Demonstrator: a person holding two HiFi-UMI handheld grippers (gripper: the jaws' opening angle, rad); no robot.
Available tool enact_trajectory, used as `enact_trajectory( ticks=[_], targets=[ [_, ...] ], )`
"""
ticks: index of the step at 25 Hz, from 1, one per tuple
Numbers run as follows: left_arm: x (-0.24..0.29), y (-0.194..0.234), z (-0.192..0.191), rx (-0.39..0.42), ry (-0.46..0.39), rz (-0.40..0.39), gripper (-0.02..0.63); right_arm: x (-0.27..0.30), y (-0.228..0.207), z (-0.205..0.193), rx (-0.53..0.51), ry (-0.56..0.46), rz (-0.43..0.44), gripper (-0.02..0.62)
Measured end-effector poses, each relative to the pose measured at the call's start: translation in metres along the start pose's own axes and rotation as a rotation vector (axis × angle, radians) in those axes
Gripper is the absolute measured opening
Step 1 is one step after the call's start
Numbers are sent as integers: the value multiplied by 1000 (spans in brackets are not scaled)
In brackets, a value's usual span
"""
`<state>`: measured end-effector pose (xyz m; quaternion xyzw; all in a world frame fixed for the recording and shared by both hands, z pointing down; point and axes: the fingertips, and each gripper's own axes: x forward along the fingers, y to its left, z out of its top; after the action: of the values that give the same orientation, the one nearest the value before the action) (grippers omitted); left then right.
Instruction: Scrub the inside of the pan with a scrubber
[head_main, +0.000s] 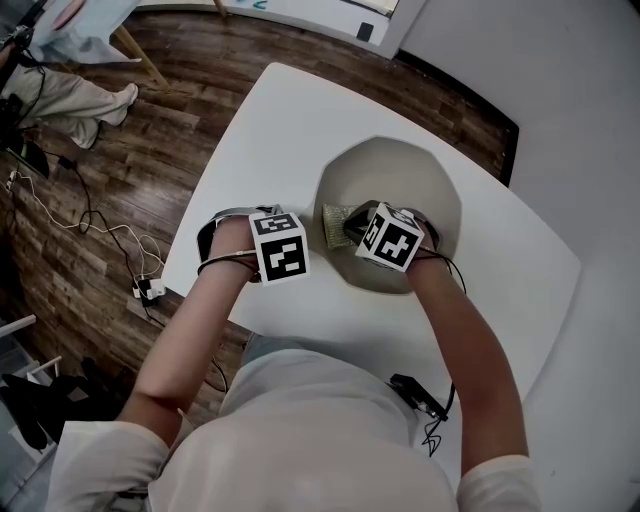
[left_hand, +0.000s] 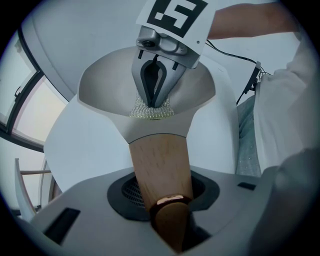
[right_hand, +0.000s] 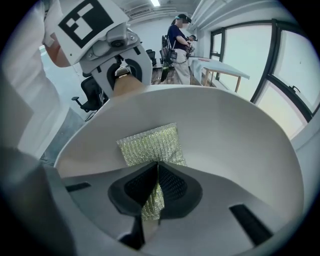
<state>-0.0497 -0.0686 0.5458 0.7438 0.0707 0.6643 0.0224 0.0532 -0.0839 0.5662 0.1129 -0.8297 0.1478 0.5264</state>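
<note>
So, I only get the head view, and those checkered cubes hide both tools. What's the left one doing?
Observer: In the left gripper view, the left gripper is shut on the wooden handle of the pan.
Visitor: And the right one?
Observer: The right gripper pinches one edge of a glittery mesh scrubber between closed jaws.
Visitor: Is that pad touching the pan?
Observer: Yes, it lies flat on the sloped inner wall, just below the rim on the handle side.
</note>
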Motion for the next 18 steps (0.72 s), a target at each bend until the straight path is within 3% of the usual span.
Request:
enact_trajectory(
  ticks=[7, 18],
  targets=[
    [2, -2, -1, -7, 3, -3, 147, -3, 24, -18, -43, 76, 41, 23],
    [4, -3, 1, -18, -6, -4, 138, -13, 35, -49, -10, 182, 68, 23]
  ],
)
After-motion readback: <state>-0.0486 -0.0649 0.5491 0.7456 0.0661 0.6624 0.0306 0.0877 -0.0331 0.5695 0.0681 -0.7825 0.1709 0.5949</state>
